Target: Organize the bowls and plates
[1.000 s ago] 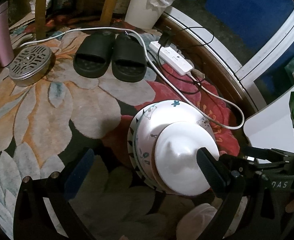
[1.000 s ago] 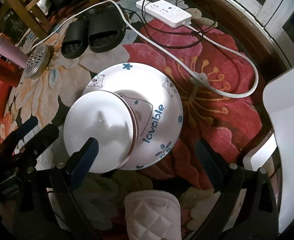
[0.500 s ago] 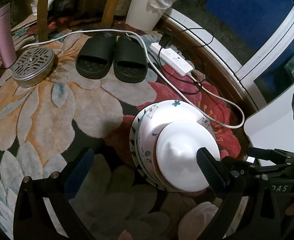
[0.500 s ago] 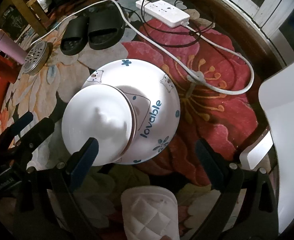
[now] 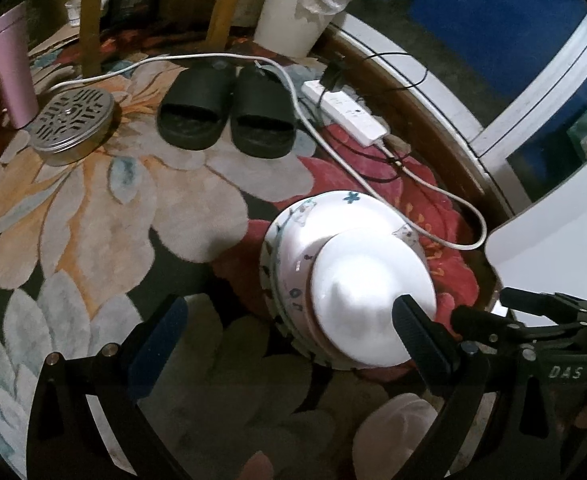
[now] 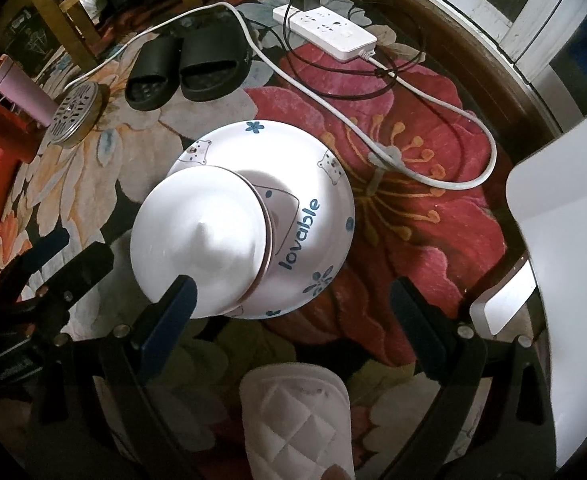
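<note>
A stack of dishes sits on a glass tabletop: a large white plate with blue "lovable" print [image 6: 313, 184] [image 5: 305, 248] at the bottom, and smaller plain white plates [image 6: 201, 240] [image 5: 369, 292] piled on it, off-centre. My left gripper [image 5: 289, 340] is open and empty, its right finger just in front of the small plates. My right gripper [image 6: 293, 308] is open and empty, its left finger [image 6: 169, 320] at the near rim of the small plates. The left gripper also shows in the right wrist view at the left edge [image 6: 53, 272].
Through the glass I see a floral rug, black slippers [image 5: 229, 112], a white power strip [image 6: 325, 32] with cables, a round metal tin [image 5: 73, 120], a pink tumbler [image 5: 13, 68] and a white slipper [image 6: 297, 420]. A white object [image 6: 565, 240] stands at the right.
Both grippers have drawn back slightly and risen from the stack. The dishes have not moved. Both grippers stay open.
</note>
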The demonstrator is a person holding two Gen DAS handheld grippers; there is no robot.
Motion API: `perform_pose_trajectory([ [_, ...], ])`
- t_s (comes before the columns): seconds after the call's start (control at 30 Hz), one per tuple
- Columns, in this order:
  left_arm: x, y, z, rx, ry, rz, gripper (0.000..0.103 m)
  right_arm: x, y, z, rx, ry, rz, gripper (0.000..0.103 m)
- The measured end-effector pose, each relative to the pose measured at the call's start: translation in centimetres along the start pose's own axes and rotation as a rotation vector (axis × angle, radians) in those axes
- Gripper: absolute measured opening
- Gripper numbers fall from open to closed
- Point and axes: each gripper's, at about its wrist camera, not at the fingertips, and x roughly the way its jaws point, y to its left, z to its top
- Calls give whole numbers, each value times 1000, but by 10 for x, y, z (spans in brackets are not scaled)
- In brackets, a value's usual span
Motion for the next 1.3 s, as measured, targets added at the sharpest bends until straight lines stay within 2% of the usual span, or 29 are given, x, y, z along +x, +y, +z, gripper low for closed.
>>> perform_pose_trajectory([
  [0.17, -2, 3, -1, -21, 12, -10, 102, -3, 1, -1, -8, -3, -7, 98],
  [0.43, -8, 3, -2, -16, 23, 26, 102, -15, 1, -4, -15, -19, -17, 98],
  [0.7, -14, 3, -4, -15, 38, 12, 102, -23, 5, -6, -27, -27, -24, 98],
  [1.0, -20, 1, -6, -3, 36, 1, 102, -30, 9, -7, -38, -36, -30, 98],
  [1.3, -27, 5, -10, 8, 17, 25, 101, -29, 17, -10, -47, -32, -24, 98],
])
